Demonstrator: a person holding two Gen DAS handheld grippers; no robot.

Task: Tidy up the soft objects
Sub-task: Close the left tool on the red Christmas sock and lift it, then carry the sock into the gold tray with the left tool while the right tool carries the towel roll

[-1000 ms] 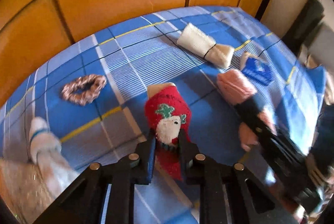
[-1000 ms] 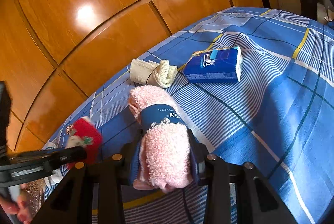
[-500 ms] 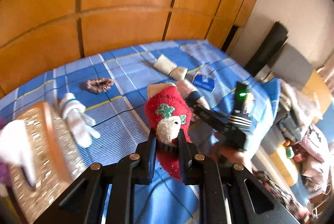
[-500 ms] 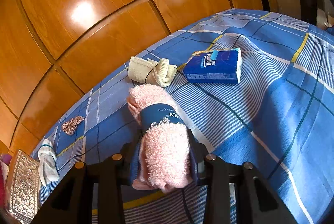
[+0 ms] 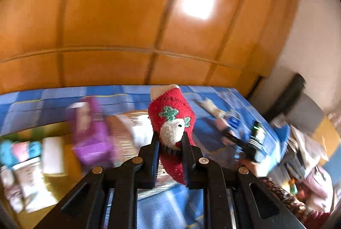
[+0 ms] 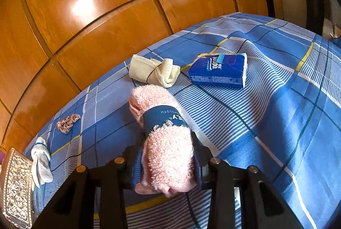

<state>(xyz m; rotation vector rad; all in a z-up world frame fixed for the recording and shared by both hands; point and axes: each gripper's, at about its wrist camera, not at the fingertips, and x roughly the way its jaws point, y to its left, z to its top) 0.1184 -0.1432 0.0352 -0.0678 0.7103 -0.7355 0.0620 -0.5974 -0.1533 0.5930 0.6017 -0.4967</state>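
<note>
Box at the far left: a patterned box (image 6: 16, 184) sits at the bed's left edge; in the blurred left wrist view something purple (image 5: 91, 139) and white shows over it, so I judge some items are already stowed, though I cannot tell which.
Left gripper (image 5: 170, 144): pinching the red sock (image 5: 172, 120), which hangs clear of the blue checked bedspread (image 6: 287, 122) near the box; I judge it is next to go in.
White sock (image 6: 40, 161): loose on the bedspread just beside the box.
Scrunchie (image 6: 68, 120): loose, further toward the wardrobe.
Right gripper (image 6: 168, 150): clamped on the pink rolled towel (image 6: 164, 133) with its blue band; whether the towel is off the bedspread I cannot tell.
Cream rolled cloth (image 6: 153, 70): untouched beyond the towel.
Tissue pack (image 6: 219, 70): untouched, right of the cloth.
Progress: roughly midway by my judgement; two pieces in hand, four still lying out.
</note>
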